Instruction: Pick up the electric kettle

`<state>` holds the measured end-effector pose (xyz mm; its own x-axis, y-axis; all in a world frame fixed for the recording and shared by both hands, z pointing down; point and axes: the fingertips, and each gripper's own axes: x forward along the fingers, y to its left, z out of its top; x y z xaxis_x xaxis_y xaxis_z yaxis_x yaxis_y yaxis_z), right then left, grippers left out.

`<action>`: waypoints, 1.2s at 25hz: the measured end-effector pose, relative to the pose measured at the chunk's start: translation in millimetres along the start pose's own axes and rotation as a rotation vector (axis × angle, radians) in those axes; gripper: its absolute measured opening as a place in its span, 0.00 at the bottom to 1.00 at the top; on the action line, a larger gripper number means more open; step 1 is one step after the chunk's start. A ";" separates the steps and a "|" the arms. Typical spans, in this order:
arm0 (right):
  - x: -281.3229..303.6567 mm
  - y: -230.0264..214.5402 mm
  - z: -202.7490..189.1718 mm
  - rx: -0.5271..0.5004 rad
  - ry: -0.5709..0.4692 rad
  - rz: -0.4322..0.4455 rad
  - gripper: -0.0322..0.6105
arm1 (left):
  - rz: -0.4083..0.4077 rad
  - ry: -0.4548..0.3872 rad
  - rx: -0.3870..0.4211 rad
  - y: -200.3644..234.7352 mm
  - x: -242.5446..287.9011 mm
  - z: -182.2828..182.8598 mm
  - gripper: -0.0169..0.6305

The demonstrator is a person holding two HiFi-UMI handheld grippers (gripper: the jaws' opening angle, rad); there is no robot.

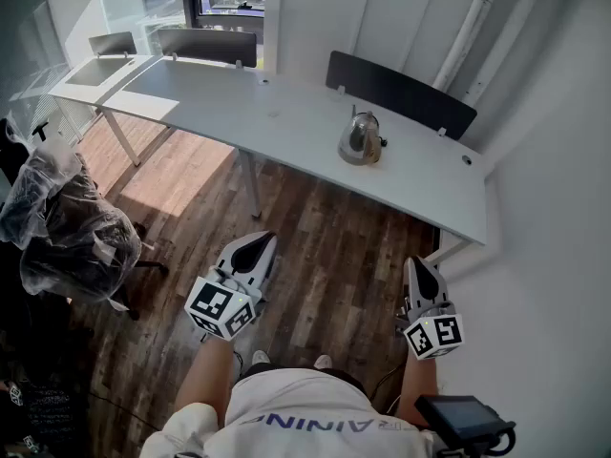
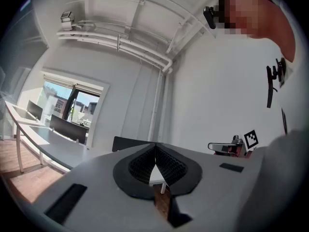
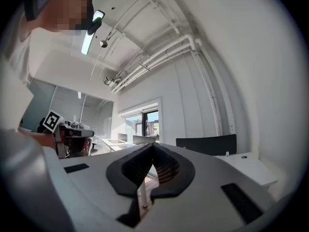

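The electric kettle point(image 1: 361, 139), steel with a black handle, stands upright on the long white table point(image 1: 286, 122), toward its right end. Both grippers hang well short of the table, over the wooden floor in front of the person. My left gripper point(image 1: 256, 246) is shut with its jaws meeting at the tip and nothing between them. My right gripper point(image 1: 417, 265) is also shut and empty, below the table's right end. The left gripper view shows the closed jaws point(image 2: 155, 148) and the right gripper view shows theirs point(image 3: 153, 146). The kettle shows in neither gripper view.
Black chairs point(image 1: 401, 93) stand behind the table against the white wall. A chair wrapped in plastic point(image 1: 62, 222) sits at the left on the wooden floor point(image 1: 325, 246). A second white desk point(image 1: 100, 70) joins at the far left. A white wall point(image 1: 554, 208) runs close on the right.
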<state>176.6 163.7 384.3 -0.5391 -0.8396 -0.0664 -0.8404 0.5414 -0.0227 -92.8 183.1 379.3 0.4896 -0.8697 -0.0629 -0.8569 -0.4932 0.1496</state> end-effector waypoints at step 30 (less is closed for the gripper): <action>-1.0 11.7 -0.5 0.003 0.016 0.021 0.06 | -0.033 0.011 0.004 -10.8 -3.5 -4.2 0.05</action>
<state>167.2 170.9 384.6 -0.5577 -0.8284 -0.0514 -0.8286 0.5594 -0.0245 -84.5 191.5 382.1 0.5192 -0.8527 -0.0569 -0.8409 -0.5217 0.1438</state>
